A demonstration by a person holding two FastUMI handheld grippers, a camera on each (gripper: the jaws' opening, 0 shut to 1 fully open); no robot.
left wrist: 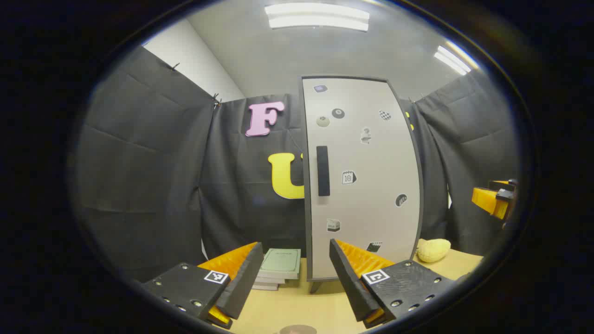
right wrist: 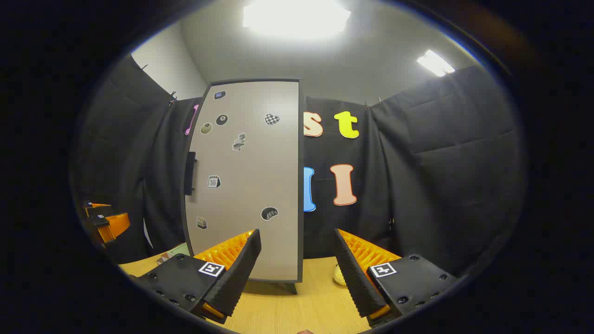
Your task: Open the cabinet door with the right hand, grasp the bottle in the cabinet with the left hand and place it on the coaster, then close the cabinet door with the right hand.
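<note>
With the cabinet door [right wrist: 246, 181] closed and both hand-held grippers wide open and empty, the right hand-held gripper [right wrist: 297, 271] may slip off the slim handle [right wrist: 190, 173] if misaligned.

Both tongs [left wrist: 292, 283] [right wrist: 297, 273] carry black screwed blocks with square coded markers.

- In the left gripper view, the cabinet [left wrist: 362, 176] stands upright on the worktop [left wrist: 297, 306] at centre frame, its door shut, with the handle [left wrist: 323, 170] near the door's left edge.
- A stack of books [left wrist: 280, 268] lies on the worktop at the cabinet's lower left, just beside its foot.
- A sponge [left wrist: 433, 250] rests on the worktop at the cabinet's lower right.
- In the right gripper view, the cabinet sits left of centre.
</note>
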